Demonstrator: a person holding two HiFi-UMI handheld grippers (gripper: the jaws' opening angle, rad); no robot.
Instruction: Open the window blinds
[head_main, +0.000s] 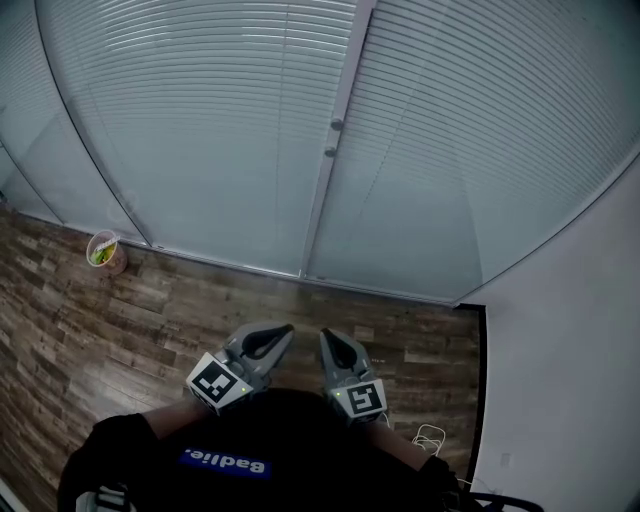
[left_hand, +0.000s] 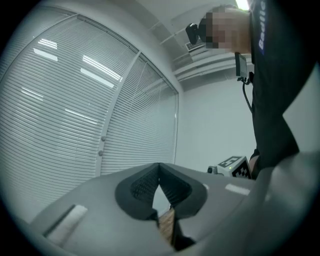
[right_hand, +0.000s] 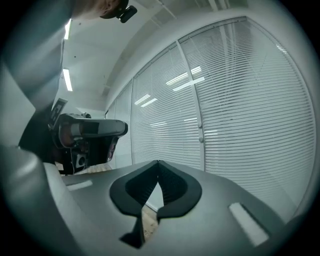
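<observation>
Nearest, wears a dark shirt (head_main: 300, 440) printed in blue, seemingly "Badlie.". Holds left tool (head_main: 272, 338) and right tool (head_main: 333, 345) level over the wood floor (head_main: 120, 310), both pinched fully together on nothing. Faces the window blinds (head_main: 200, 120), slats closed, well ahead of both.

The blinds (head_main: 200, 120) ran off the top and both sides of the head view. A cup (head_main: 103, 250) stood on the floor (head_main: 60, 330), but what was in it was too small to tell. A white thing (head_main: 430, 438) by the wall (head_main: 560, 380) was too small to name. The shirt (head_main: 250, 445) hid most of both arms.
</observation>
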